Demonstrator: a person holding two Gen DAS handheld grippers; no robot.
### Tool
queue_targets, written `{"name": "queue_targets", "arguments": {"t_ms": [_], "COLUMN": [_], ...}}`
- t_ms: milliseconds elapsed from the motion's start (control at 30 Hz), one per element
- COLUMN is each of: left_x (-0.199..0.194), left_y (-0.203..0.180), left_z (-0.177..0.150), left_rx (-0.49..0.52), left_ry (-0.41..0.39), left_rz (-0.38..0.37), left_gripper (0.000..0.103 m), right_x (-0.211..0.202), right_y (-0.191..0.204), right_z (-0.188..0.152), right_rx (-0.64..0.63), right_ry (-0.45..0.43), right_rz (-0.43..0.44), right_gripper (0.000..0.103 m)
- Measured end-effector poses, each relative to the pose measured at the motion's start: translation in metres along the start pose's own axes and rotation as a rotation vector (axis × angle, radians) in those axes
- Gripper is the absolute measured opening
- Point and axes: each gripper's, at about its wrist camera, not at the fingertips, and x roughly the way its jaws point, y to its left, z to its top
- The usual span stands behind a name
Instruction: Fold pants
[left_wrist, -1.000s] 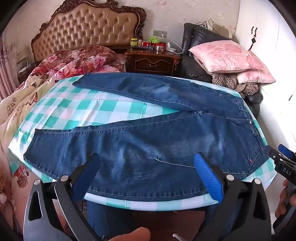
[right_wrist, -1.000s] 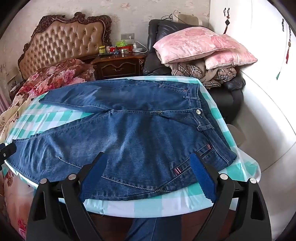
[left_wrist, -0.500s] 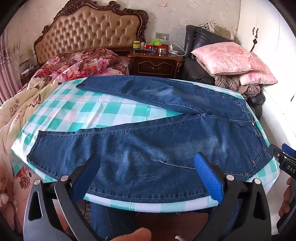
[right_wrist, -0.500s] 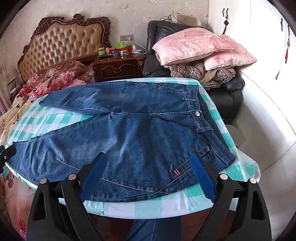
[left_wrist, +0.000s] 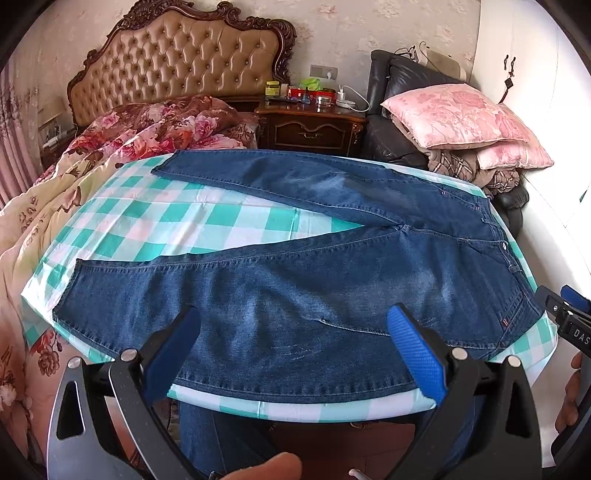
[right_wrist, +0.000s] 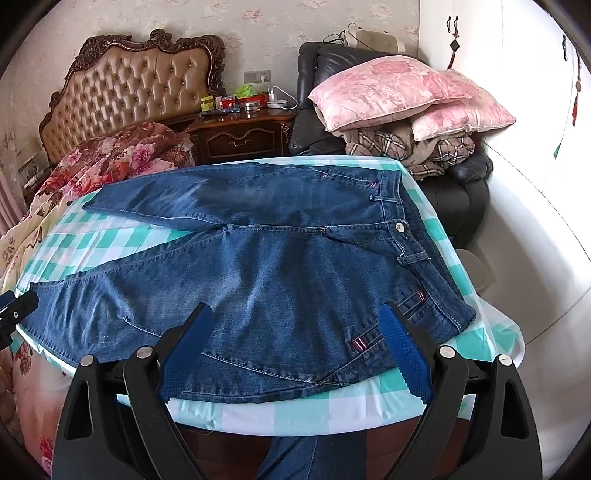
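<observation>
Presently unfolded: pants (left_wrist: 314, 295) flat on tabletop (left_wrist: 184, 225).
Heavy, limp denim; best seized at hem, left of frame; left gripper (left_wrist: 295, 354) and right gripper (right_wrist: 295, 350) agape, empty.

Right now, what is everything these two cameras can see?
jeans: one, blue, spread flat on the table, legs apart
tablecloth: one, green-white check, under the jeans
headboard: one, tan tufted, far left
quilt: one, floral red, on the bed
nightstand: one, dark wood, small items on top
armchair: one, black, far right
pillows: two, pink, on the armchair
left gripper: open, above the near leg
right gripper: open, near the waistband
</observation>
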Motion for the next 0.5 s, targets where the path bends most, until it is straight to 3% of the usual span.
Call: {"name": "queue_targets", "arguments": {"t_ms": [500], "left_x": [0.0001], "left_y": [0.0013], "left_z": [-0.0003], "left_rx": [-0.001], "left_ry": [0.000], "left_rz": [0.001], "left_gripper": [0.101], "right_x": [0.0022], "right_y": [-0.0004], "right_z": [-0.0019], "right_rx": [0.006], "right_ry": [0.007], "right_rz": [0.000], "right_gripper": [0.088]}}
